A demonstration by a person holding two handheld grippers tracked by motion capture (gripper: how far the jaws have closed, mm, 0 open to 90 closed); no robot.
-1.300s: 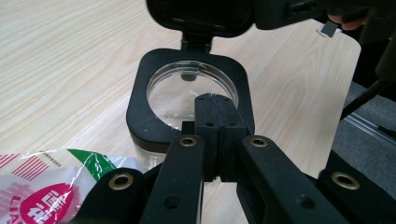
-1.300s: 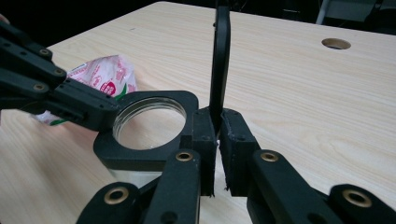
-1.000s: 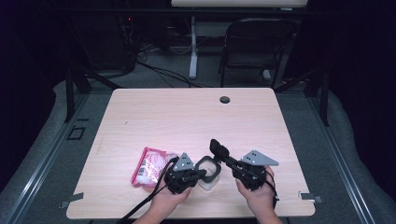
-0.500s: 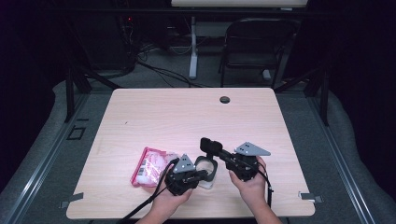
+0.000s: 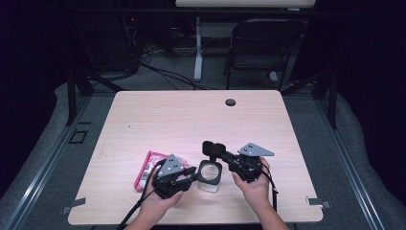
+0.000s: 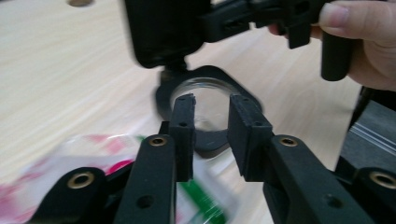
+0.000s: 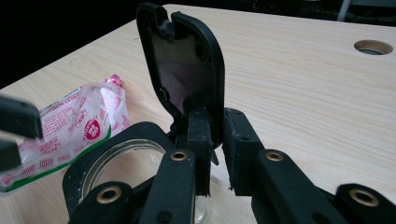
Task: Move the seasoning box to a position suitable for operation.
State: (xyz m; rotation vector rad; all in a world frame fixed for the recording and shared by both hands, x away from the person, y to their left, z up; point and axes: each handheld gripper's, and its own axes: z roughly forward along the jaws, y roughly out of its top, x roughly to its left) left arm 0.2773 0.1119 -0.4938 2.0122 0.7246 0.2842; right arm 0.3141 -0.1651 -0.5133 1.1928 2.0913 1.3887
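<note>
Right tongs clamp the jar's hinged lid, lifted upright; left tongs, just opening, hold nothing; packet near the tabletop's front edge not yet loaded.

A lab or recording studio rather than a home: a bare light-wood table with a cable hole near its far edge stands on grey carpet, ringed by black curtains, metal rails, loose cables and an empty folding chair behind its far edge
</note>
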